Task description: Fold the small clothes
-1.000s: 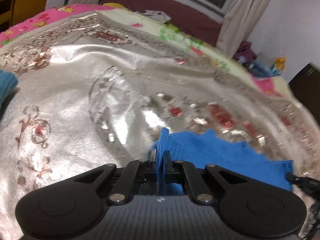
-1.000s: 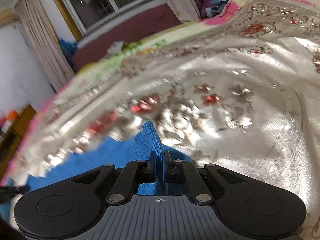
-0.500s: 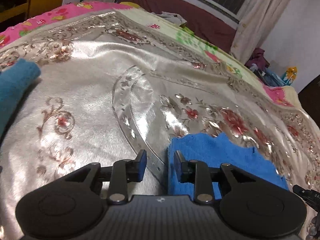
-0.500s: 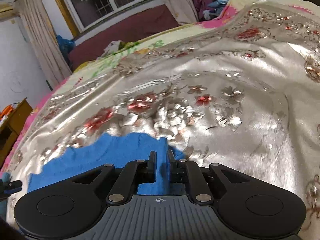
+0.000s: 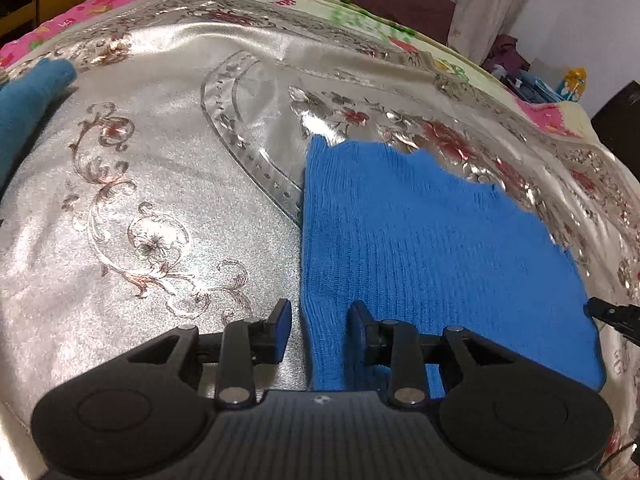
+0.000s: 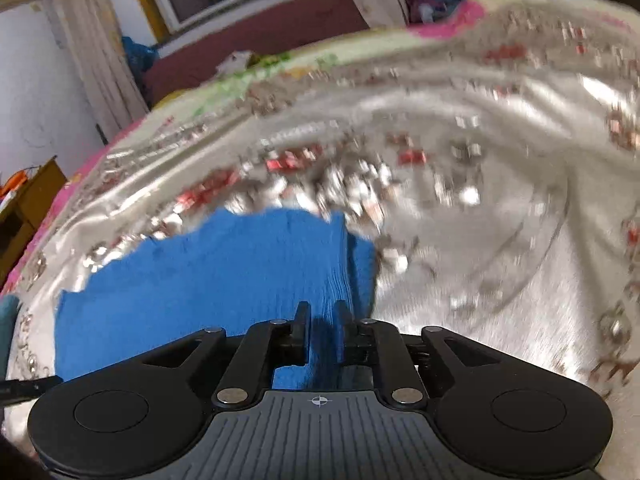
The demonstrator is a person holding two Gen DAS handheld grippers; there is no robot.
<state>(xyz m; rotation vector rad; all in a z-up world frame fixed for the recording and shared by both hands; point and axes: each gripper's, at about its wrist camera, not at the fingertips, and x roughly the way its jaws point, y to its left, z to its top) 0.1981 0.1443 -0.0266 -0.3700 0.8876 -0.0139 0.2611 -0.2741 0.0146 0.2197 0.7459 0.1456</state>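
Lying flat on the shiny silver bedspread, the bright blue knitted cloth was let go as the left gripper and right gripper had just opened a little, holding nothing.

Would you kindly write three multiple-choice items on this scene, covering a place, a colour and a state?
1. Where does the folded cloth lie?
A. on a silver bedspread
B. in a drawer
C. on a chair

2. What colour is it?
A. red
B. bright blue
C. white

3. How is the left gripper?
A. clamped on the cloth
B. open
C. gripping a curtain

Answers:
1 A: silver floral fabric surrounds it.
2 B: plainly blue in both views.
3 B: its fingers stand apart and have just been opening over the cloth's edge.
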